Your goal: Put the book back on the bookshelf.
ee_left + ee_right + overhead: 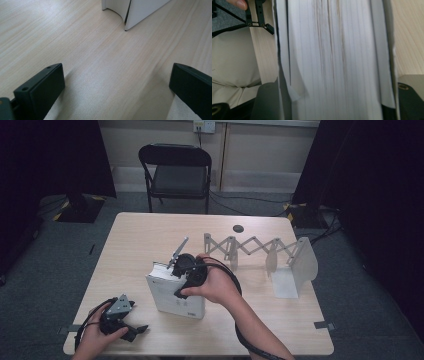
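We are seeing, in the high view, the right tool (186, 270) gripping a thick white book (175, 295) that stands upright mid-table (150, 230), just left of an accordion-style pale grey bookend rack (260, 251). The right gripper view is adding what the high view misses: the page block (332, 62), finely lined and slightly yellowed, clamped between both black jaws. The left tool (122, 320) is resting wide open near the table's front-left edge, its matte jaws holding nothing over smooth pale woodgrain (100, 70).
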